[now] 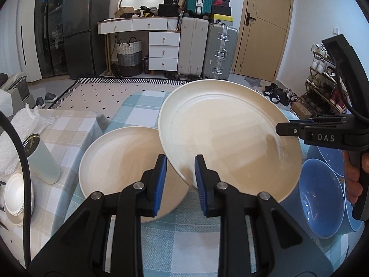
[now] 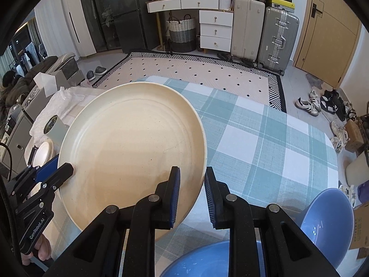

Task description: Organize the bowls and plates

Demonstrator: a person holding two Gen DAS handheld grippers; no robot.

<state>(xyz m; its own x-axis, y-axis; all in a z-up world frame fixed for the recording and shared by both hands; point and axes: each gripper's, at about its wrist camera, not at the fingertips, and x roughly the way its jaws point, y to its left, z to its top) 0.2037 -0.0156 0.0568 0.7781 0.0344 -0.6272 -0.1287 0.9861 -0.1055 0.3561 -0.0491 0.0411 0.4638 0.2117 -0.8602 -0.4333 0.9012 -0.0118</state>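
Two cream plates, two blue bowls on the tabletop (image 2: 265, 138).
Left gripper (image 1: 180, 180) and right gripper (image 2: 192, 194) each have jaws clamped on the raised plate (image 1: 230, 136); the second plate (image 1: 120, 161) lies flat beside the bowls (image 1: 320, 196).

Cream plate (image 1: 230, 138) with a smooth, matt, faintly speckled finish; glossy blue bowls (image 1: 320, 198); woven checked cloth on the tabletop (image 2: 265, 138); matt black plastic jaws with ribbed blue pads (image 1: 161, 182).
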